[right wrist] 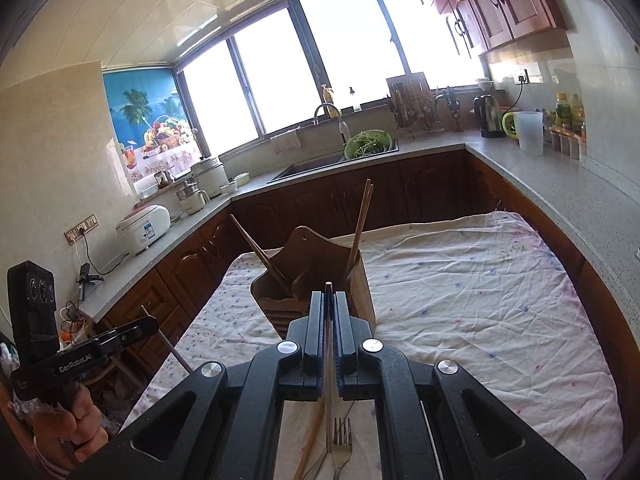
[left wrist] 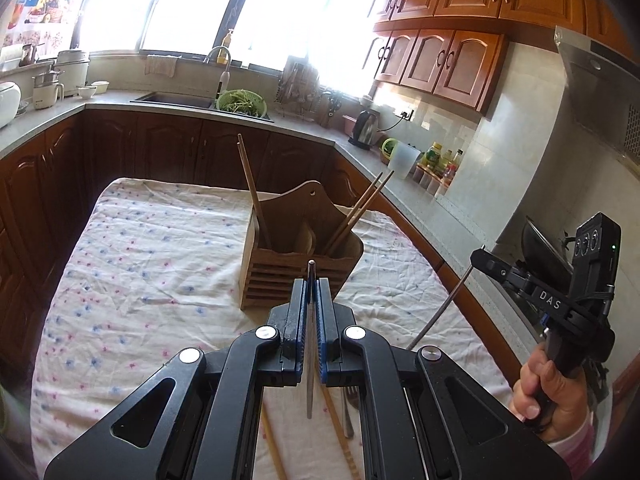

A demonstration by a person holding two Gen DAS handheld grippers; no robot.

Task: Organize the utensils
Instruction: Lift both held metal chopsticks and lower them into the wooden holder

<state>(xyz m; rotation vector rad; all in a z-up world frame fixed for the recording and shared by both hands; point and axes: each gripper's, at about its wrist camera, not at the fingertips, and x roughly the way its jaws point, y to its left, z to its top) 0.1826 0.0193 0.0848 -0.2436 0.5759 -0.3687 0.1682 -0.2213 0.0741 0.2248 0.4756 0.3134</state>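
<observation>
The left wrist view shows the left gripper pinching a thin metal utensil, held above the cloth-covered table. The right gripper likewise clamps a slim metal utensil. The wooden holder stands just ahead. Each piece is gripped near one end, so it could pivot, slip, or miss its compartment and knock the leaning chopsticks.

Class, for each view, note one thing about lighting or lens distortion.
Left wrist view: windows blown out white by backlight; counter edge bowed by the fisheye. Right wrist view: the same glare in the windows; dark vignette in the corners, cabinets curved.
</observation>
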